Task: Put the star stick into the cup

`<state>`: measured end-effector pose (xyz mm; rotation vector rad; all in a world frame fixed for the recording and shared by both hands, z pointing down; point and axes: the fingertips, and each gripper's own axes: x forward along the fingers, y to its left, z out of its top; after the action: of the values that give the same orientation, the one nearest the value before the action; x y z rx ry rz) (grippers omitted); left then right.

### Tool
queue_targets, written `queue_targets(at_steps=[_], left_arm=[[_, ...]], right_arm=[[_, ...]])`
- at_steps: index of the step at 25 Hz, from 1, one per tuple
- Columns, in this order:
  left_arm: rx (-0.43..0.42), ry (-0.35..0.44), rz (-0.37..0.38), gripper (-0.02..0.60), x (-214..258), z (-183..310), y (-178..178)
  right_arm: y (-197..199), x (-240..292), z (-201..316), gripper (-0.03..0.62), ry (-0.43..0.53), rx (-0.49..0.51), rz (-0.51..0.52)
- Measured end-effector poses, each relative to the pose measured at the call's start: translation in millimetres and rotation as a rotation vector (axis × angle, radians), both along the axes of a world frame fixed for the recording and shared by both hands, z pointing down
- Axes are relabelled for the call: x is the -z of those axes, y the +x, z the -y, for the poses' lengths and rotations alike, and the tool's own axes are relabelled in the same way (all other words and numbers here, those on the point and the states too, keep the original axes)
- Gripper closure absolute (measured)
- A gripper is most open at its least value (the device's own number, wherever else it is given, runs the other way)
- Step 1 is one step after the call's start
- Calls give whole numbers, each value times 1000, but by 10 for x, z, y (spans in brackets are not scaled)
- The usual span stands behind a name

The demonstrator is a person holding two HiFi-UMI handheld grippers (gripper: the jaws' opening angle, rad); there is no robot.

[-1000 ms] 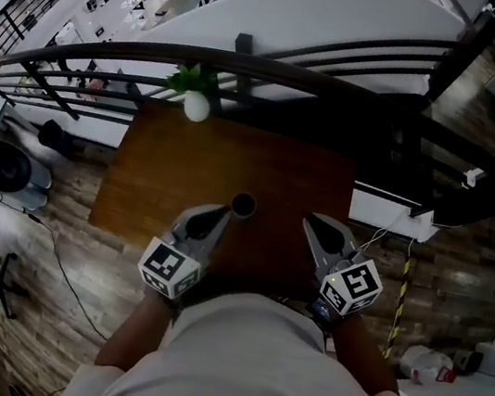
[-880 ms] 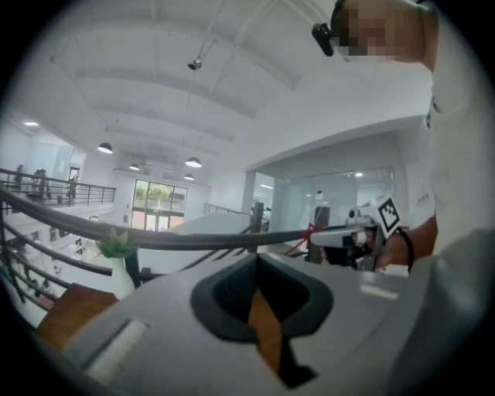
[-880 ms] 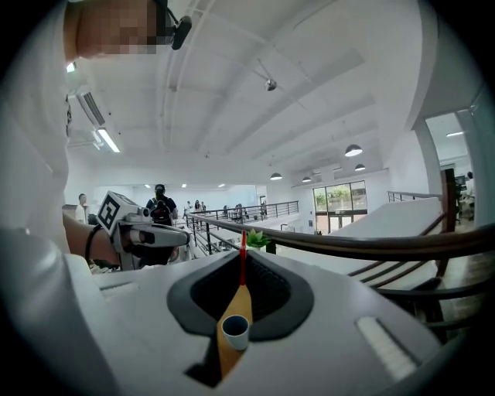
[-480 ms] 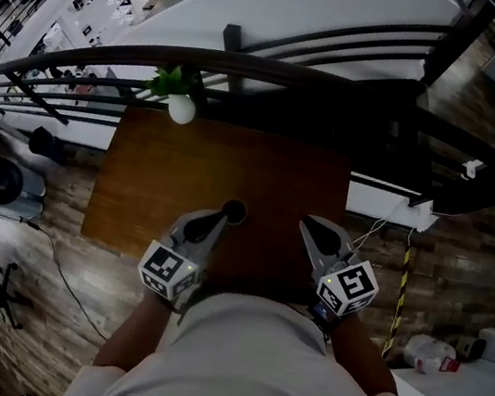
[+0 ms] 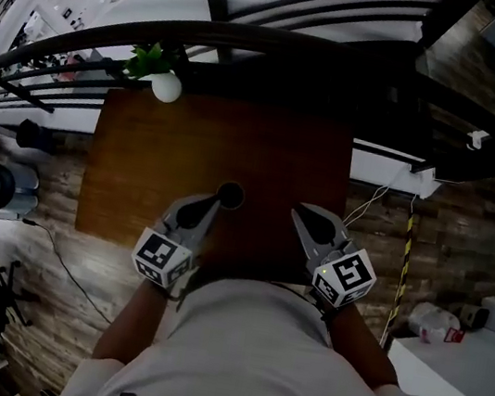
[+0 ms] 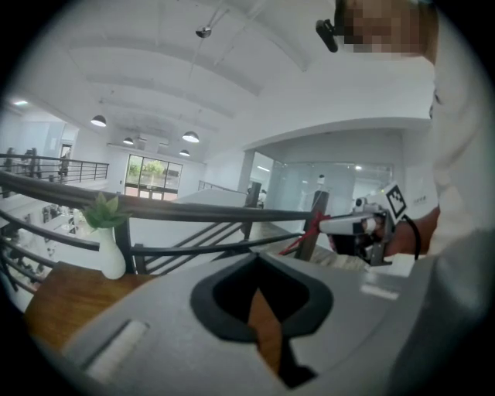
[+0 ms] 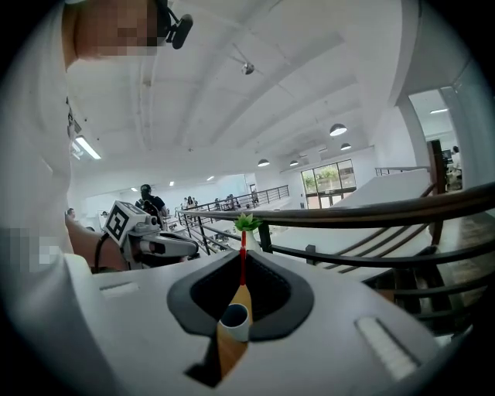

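A thin red star stick (image 7: 242, 267) stands up from the tips of my right gripper (image 7: 242, 254), which is shut on it. I cannot make out the star end. In the left gripper view the stick (image 6: 300, 241) slants down-left from that gripper. A small white cup (image 7: 234, 319) with a dark inside shows below the stick through the jaw gap. In the head view the cup (image 5: 229, 196) stands on the brown table (image 5: 142, 156), just off the tip of my left gripper (image 5: 212, 202). The right gripper (image 5: 299, 214) is a short way to its right. My left gripper (image 6: 257, 261) is shut and holds nothing.
A white vase with a green plant (image 5: 163, 84) stands at the table's far left corner. A dark railing (image 5: 281, 52) runs behind the table's far edge. Wood floor with cables (image 5: 385, 216) lies on the right. The person's torso (image 5: 248, 362) fills the near side.
The head view has shifted, so the table sits lower-left in the picture. Both grippers and the cup keep nearly the same places relative to each other.
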<state>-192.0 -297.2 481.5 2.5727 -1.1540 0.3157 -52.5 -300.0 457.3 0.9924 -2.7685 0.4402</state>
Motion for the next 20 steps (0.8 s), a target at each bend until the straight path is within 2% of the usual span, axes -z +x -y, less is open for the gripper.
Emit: queue_targets(at_steps=[20], left_arm=[[14,-121,-7,578,-736,202,-190]], right_arm=[[-177,-826,48,571,-178,25,-52]])
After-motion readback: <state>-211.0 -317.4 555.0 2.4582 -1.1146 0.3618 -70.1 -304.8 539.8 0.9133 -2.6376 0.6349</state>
